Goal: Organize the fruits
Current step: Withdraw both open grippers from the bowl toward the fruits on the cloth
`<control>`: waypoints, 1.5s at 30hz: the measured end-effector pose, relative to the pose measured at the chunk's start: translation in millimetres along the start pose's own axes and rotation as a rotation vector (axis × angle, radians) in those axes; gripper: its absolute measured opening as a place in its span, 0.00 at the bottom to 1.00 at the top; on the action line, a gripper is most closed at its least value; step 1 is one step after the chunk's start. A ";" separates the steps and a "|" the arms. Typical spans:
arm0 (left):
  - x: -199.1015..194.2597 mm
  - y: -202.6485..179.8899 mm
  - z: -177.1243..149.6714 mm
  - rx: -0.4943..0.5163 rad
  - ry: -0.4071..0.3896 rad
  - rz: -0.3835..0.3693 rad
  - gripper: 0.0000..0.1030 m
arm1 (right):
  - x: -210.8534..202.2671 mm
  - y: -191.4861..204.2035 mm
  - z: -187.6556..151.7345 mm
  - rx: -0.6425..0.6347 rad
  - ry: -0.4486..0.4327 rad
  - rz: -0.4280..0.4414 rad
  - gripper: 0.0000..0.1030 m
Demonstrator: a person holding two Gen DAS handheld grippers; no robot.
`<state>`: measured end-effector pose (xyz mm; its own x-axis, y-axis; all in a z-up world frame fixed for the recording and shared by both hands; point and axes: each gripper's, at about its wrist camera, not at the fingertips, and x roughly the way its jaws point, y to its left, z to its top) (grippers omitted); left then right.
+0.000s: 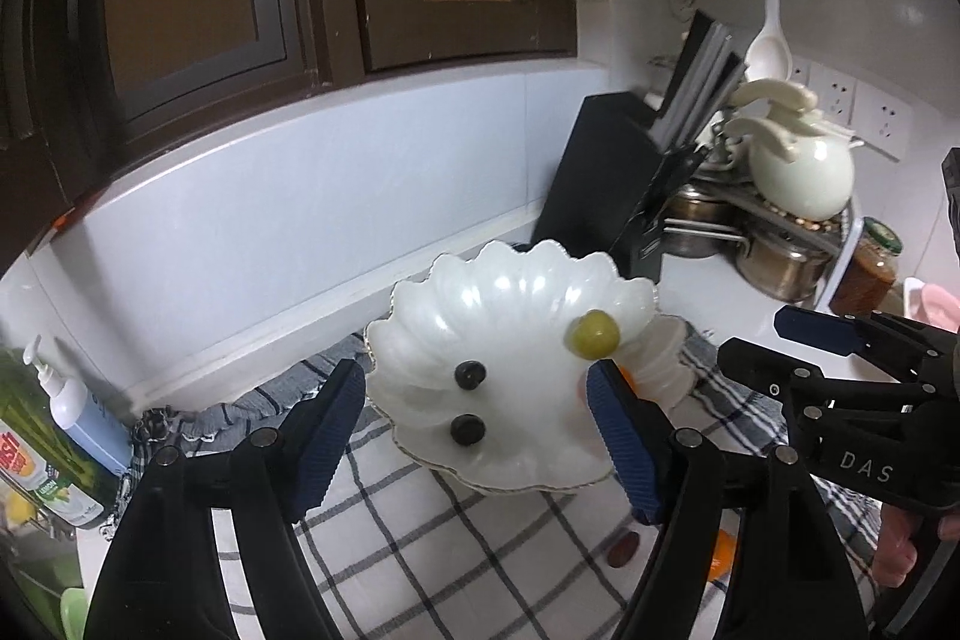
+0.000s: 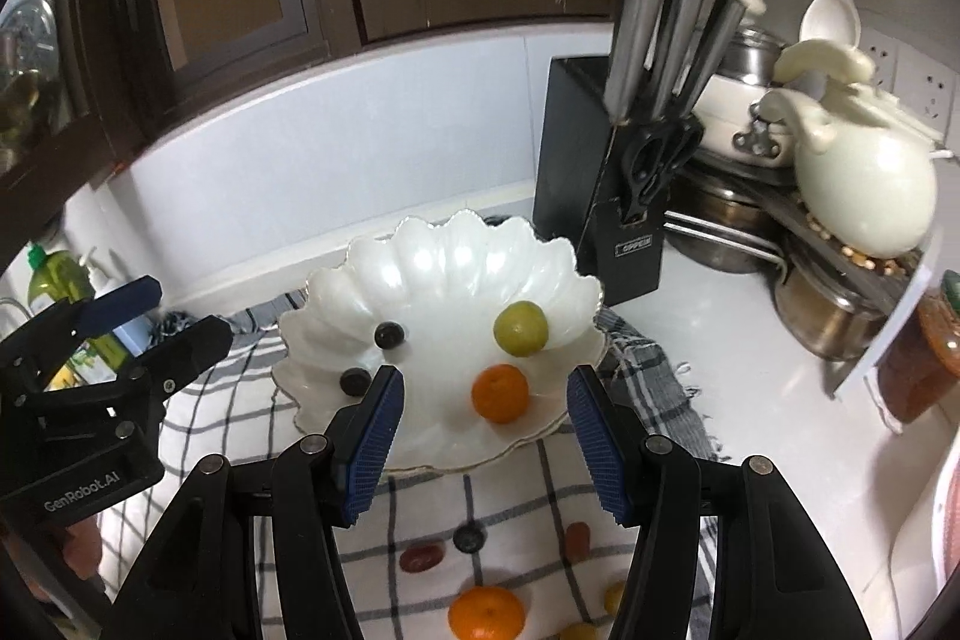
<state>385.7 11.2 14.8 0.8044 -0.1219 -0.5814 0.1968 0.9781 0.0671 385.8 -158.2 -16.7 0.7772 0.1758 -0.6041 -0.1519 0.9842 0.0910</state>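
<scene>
A white shell-shaped dish [image 1: 510,280] [image 2: 444,274] sits on a checked cloth [image 1: 432,538] [image 2: 528,490]. In it lie two dark grapes [image 1: 470,375] [image 2: 389,335], a green grape [image 1: 594,334] [image 2: 520,328] and a small orange [image 2: 500,393]. My left gripper [image 1: 477,439] is open and empty just before the dish. My right gripper [image 2: 483,436] is open and empty at the dish's near rim; it also shows in the left wrist view [image 1: 840,370]. Loose fruits lie on the cloth: an orange [image 2: 486,613], a dark grape [image 2: 468,538], red pieces [image 2: 422,557].
A black knife block [image 1: 612,178] [image 2: 606,184] stands behind the dish. Steel pots [image 1: 774,256] [image 2: 834,310], a white ceramic pot [image 2: 864,190] and a jar [image 1: 870,268] crowd the right corner. Soap bottles [image 1: 72,412] stand at left. The wall lies close behind.
</scene>
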 end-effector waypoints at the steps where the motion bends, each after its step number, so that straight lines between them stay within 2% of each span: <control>1: -3.5 -1.0 -0.7 0.001 -0.006 -0.004 0.74 | -4.9 0.3 -1.2 -0.003 -0.011 -0.006 0.56; 21: -55.0 -22.8 -24.9 0.054 -0.072 -0.078 0.76 | -80.0 -1.2 -34.3 -0.008 -0.152 -0.117 0.56; 31: -60.9 -33.9 -46.2 0.096 -0.046 -0.102 0.76 | -94.2 -2.8 -57.4 -0.006 -0.160 -0.175 0.56; 45: -53.7 -44.6 -82.1 0.155 0.018 -0.136 0.75 | -90.3 -3.8 -93.3 0.033 -0.095 -0.171 0.56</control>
<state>287.6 -12.1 -23.5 0.7548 -0.2471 -0.6076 0.3879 0.9152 0.1097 259.2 -179.8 -36.4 0.8444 0.0060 -0.5357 0.0057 0.9998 0.0202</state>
